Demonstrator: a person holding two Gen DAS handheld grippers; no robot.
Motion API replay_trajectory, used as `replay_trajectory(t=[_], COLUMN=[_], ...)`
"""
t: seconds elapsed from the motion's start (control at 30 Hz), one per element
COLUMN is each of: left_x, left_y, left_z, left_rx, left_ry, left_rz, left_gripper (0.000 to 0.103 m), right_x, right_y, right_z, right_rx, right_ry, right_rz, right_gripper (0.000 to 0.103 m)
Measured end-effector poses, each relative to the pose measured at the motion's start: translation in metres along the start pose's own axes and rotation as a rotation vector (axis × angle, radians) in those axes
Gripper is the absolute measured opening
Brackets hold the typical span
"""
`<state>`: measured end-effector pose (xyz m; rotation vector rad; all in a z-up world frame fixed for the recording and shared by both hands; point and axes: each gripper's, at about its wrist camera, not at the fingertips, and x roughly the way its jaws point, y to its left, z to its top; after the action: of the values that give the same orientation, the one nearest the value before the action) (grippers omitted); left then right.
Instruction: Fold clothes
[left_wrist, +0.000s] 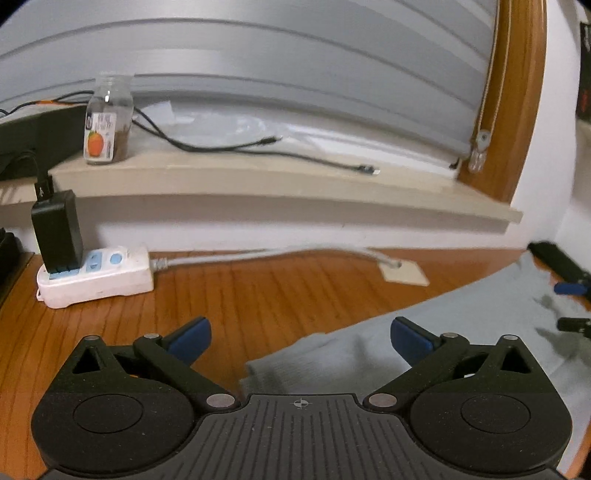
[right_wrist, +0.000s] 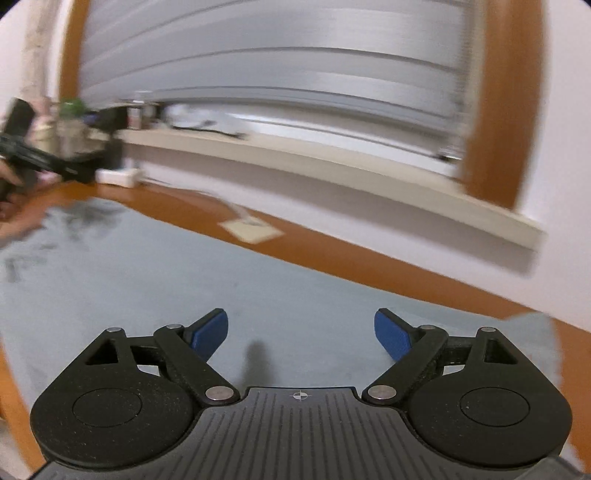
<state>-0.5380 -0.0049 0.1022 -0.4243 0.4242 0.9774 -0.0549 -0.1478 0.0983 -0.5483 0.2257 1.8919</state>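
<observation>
A pale grey-blue garment (left_wrist: 461, 325) lies spread on the orange wooden table (left_wrist: 240, 291). Its folded corner sits just under my left gripper (left_wrist: 301, 334), which is open with nothing between its blue pads (left_wrist: 192, 338). In the right wrist view the same garment (right_wrist: 184, 280) fills the foreground, with a dark print near its left end. My right gripper (right_wrist: 301, 332) hovers over the cloth, open and empty. The other gripper (right_wrist: 55, 162) and a hand (right_wrist: 14, 218) show blurred at the far left.
A white power strip (left_wrist: 96, 277) with a black adapter (left_wrist: 57, 232) sits at the back left of the table. On the window sill (left_wrist: 295, 184) stand a jar (left_wrist: 109, 122) and loose cables (left_wrist: 221, 147). A beige cable plate (left_wrist: 404, 275) lies by the wall.
</observation>
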Motion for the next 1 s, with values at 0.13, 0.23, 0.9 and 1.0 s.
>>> replay_trajectory(t=[0.13, 0.23, 0.9, 1.0], left_x=[0.010, 0.016, 0.020, 0.019], left_y=[0.013, 0.019, 0.031, 0.030], left_z=[-0.008, -0.009, -0.018, -0.017], left_rx=[0.011, -0.008, -0.031, -0.018], left_ry=[0.010, 0.055, 0.138, 0.155], left_rz=[-0.061, -0.054, -0.030, -0.021], left_gripper=[0.103, 0.103, 0.103, 0.103], right_x=[0.019, 0.034, 0.066, 0.069], right_y=[0.053, 0.094, 0.257, 0.263], right_z=[0.015, 0.025, 0.037, 0.033], right_rx=[-0.046, -0.079, -0.285, -0.311], right_ry=[-0.006, 0.001, 0.058, 0.049], right_rz=[0.106, 0.187, 0.490, 0.474], right_gripper=[0.085, 0.085, 0.085, 0.085])
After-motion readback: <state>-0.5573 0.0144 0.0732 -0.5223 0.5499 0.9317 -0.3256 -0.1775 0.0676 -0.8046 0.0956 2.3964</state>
